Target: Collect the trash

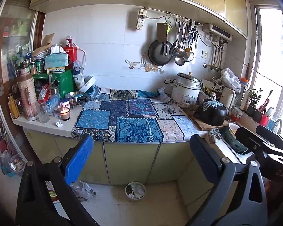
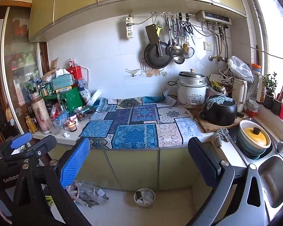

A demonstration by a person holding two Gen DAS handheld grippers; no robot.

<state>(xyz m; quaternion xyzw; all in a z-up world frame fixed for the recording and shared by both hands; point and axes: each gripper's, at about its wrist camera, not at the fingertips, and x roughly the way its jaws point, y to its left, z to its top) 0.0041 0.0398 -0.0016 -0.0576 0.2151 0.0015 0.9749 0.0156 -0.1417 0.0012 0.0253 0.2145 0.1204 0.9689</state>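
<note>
Counter (image 1: 47, 125): pale worktop, its middle covered by a blue patchwork cloth (image 1: 130, 118).
Trash item: 1 crumpled white paper ball (image 1: 59, 123) lies on the bare counter, just in front of a lit candle in a glass (image 1: 64, 113) and left of the cloth edge; in the right wrist view the same ball (image 2: 66, 134) sits just beside the candle (image 2: 72, 126).
Waste bin (image 1: 135, 191): small round bin on the floor, in front of the cabinet doors and below the cloth, with scraps inside.
Floor litter: clear plastic bag (image 2: 88, 192) lying on the floor left of the bin.
Left gripper (image 1: 141, 150): jaws spread wide, nothing between them, held in the air in front of the counter edge.
Right gripper (image 2: 139, 152): jaws spread wide, nothing held, also in front of the counter edge and well apart from the paper ball.
Counter right side: white rice cooker (image 1: 186, 90) at the wall, black pot (image 1: 211, 112) on a wooden board just beside it.
Sink (image 2: 273, 180): steel basin at far right.
</note>
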